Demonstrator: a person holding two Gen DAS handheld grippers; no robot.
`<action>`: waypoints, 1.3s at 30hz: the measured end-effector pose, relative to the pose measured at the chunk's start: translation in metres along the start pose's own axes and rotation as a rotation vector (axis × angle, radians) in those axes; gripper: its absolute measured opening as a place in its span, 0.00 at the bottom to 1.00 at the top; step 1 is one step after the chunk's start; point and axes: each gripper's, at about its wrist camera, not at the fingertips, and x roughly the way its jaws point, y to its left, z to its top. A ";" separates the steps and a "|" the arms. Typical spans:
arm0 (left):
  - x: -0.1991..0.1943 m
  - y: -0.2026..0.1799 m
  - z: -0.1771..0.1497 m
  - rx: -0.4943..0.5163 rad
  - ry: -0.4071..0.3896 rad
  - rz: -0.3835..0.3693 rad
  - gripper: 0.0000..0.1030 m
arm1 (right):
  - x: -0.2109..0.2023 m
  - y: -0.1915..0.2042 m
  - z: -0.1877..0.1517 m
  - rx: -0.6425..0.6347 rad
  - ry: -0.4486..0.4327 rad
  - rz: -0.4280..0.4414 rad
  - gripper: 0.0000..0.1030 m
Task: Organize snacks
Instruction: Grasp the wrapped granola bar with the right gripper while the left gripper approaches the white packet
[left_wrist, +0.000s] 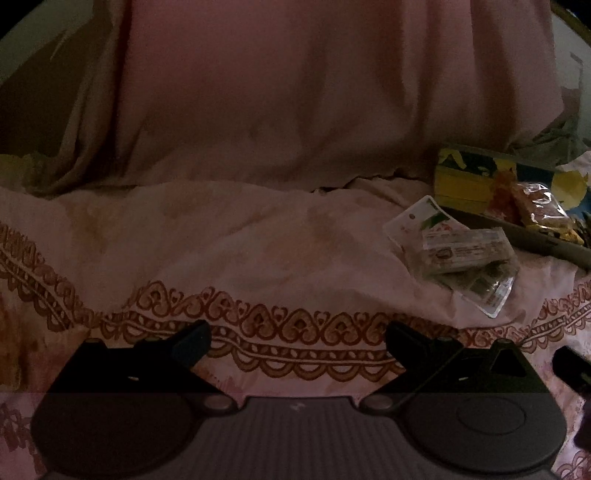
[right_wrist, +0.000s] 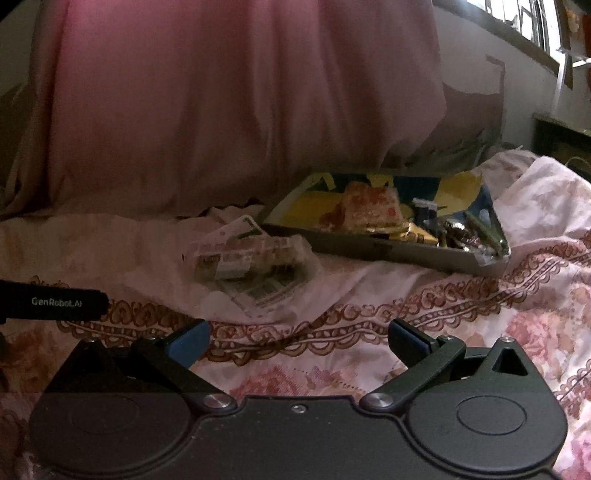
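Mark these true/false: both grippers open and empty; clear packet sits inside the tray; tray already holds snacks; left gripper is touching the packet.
1. Both the left gripper and right gripper are open and empty. True.
2. The clear packet sits inside the tray. False: it lies on the bedsheet beside the tray.
3. The tray already holds snacks. True.
4. The left gripper touches the packet. False: it is apart from it.

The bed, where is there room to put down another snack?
The bedsheet lies bare from the pink pillow down to the heart border, left of the clear snack packets. The tray on the right is crowded with wrapped snacks, mostly at its right end. Both grippers hover open, holding nothing.
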 end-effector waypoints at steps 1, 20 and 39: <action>0.000 -0.001 0.000 0.003 -0.004 -0.002 1.00 | 0.001 0.001 0.000 0.000 0.003 0.002 0.99; 0.004 -0.009 0.019 -0.014 -0.064 -0.029 1.00 | 0.009 0.011 -0.007 -0.033 -0.001 -0.003 0.99; 0.020 -0.040 0.039 0.012 -0.098 -0.064 1.00 | 0.012 -0.009 0.004 0.013 -0.034 -0.032 0.99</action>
